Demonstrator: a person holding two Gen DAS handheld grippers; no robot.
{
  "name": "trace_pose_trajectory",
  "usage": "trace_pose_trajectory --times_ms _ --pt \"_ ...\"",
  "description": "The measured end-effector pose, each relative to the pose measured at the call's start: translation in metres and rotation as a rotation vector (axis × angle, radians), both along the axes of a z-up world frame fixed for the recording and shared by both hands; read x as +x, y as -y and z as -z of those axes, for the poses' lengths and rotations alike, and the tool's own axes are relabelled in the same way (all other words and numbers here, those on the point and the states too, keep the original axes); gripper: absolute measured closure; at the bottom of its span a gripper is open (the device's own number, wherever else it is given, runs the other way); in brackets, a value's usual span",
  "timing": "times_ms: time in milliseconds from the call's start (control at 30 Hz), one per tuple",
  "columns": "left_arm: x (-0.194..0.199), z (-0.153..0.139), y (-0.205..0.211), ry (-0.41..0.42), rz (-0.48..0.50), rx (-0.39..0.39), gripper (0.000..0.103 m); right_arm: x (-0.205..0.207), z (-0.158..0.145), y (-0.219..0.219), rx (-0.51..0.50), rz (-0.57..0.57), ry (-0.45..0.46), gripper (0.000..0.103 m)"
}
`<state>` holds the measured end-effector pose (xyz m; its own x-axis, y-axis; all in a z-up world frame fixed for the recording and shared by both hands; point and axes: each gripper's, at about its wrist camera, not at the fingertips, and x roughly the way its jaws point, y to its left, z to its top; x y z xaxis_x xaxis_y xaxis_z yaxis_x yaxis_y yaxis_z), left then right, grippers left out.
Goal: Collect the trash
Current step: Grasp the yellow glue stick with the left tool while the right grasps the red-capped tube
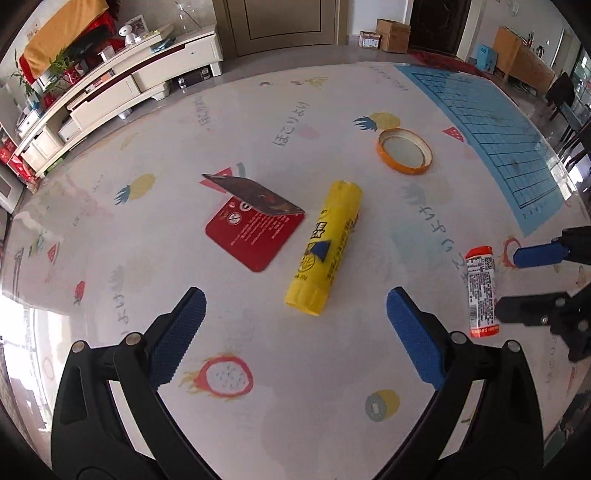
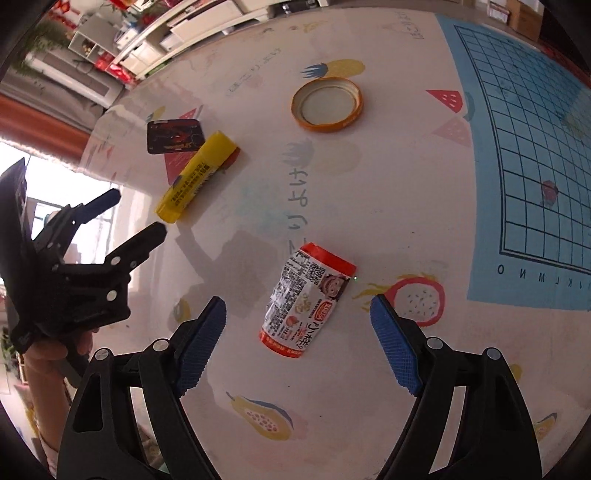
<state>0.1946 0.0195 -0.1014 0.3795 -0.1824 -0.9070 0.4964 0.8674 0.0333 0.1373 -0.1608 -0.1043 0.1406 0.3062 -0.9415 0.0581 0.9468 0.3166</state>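
A yellow glue stick (image 1: 325, 249) lies on the fruit-print table just ahead of my open left gripper (image 1: 295, 306); it also shows in the right wrist view (image 2: 197, 178). A folded red card (image 1: 255, 221) lies left of it, seen too in the right wrist view (image 2: 175, 136). An orange jar lid (image 1: 403, 150) lies farther back, also in the right wrist view (image 2: 327, 104). A red-and-white wrapper (image 2: 306, 300) lies between the spread fingers of my open right gripper (image 2: 298, 310). In the left wrist view the wrapper (image 1: 481, 291) sits between the right gripper's fingers (image 1: 537, 254).
The table (image 1: 295, 406) carries a blue grid mat (image 1: 491, 129) at the right; it also shows in the right wrist view (image 2: 535, 147). A white TV cabinet (image 1: 110, 92) stands beyond the far left edge. Cardboard boxes (image 1: 391, 35) sit on the floor behind.
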Motion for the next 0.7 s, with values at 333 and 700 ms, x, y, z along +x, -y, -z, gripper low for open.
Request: trace_pose_trajectory --times_ms 333,700 --pt "0.003 0.019 0.014 -0.054 0.04 -0.008 0.077 0.003 0.016 0.002 0.003 -0.03 -0.005 0.078" --pt "-0.02 0.011 0.005 -0.065 0.022 0.003 0.08 -0.005 0.003 0.037 0.1 -0.011 -0.004 0.091"
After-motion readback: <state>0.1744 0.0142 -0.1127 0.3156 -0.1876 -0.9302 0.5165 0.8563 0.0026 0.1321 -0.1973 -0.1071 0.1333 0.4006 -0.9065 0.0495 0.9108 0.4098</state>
